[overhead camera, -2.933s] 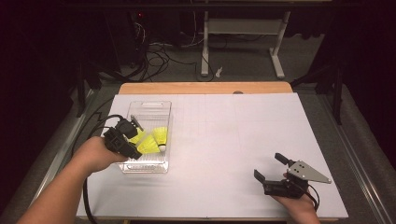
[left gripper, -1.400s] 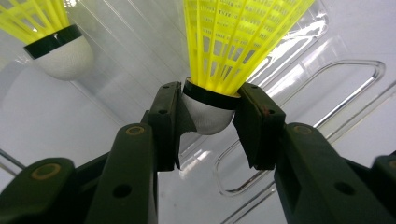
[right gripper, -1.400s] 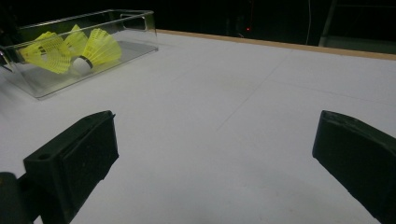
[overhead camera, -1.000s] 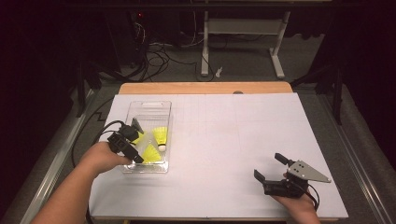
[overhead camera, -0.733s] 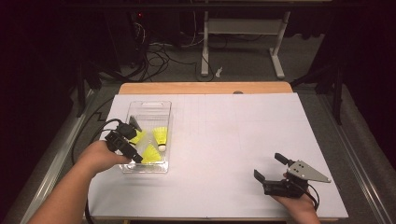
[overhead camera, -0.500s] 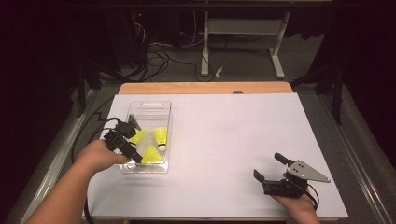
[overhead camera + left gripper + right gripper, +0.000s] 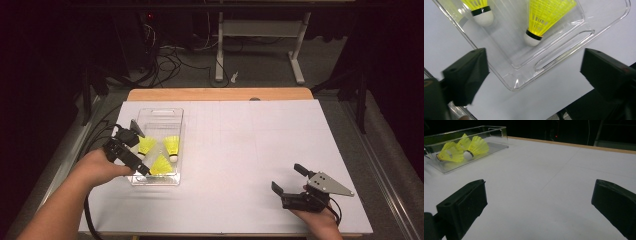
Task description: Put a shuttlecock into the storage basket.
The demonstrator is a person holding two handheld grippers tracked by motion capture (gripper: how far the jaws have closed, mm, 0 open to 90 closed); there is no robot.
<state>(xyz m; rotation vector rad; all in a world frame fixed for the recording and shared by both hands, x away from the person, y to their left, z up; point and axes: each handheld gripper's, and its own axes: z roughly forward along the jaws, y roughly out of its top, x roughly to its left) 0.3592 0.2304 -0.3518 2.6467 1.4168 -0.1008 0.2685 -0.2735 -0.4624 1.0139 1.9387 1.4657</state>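
A lab-like recording room: a white-covered table (image 7: pixel 240 150) stands amid dark surroundings, cables (image 7: pixel 165 55) strewn across the floor beside a metal desk frame (image 7: pixel 260 45).

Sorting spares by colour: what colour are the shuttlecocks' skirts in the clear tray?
Bright yellow skirts on the shuttlecocks, with white corks; clearest in the left gripper view.

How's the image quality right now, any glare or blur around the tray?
High view: table brightly lit, surroundings dark, clear tray slightly soft. Left gripper view: sharp shuttlecock, glints on the tray rim, near jaws blurred. Right gripper view: dim, tray far off, jaws out of focus.
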